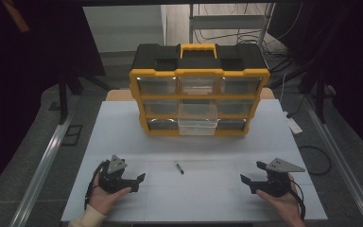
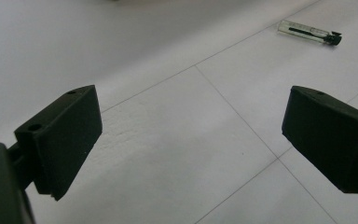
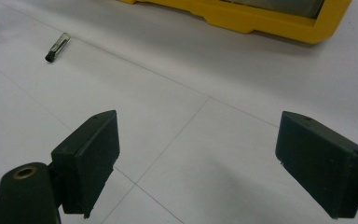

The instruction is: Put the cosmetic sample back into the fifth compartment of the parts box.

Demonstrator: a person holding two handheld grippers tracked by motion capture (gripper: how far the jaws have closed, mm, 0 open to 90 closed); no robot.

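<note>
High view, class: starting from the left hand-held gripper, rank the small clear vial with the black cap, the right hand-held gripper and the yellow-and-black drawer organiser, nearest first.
From the left hand-held gripper:
1. Small clear vial with the black cap, lying mid-table, just to its right.
2. Right hand-held gripper, across the table's near edge.
3. Yellow-and-black drawer organiser, standing at the table's far end.

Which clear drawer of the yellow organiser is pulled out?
The bottom-row middle clear plastic drawer of the yellow-and-black organiser box: it juts forward over the white table, while the others sit flush.
</note>
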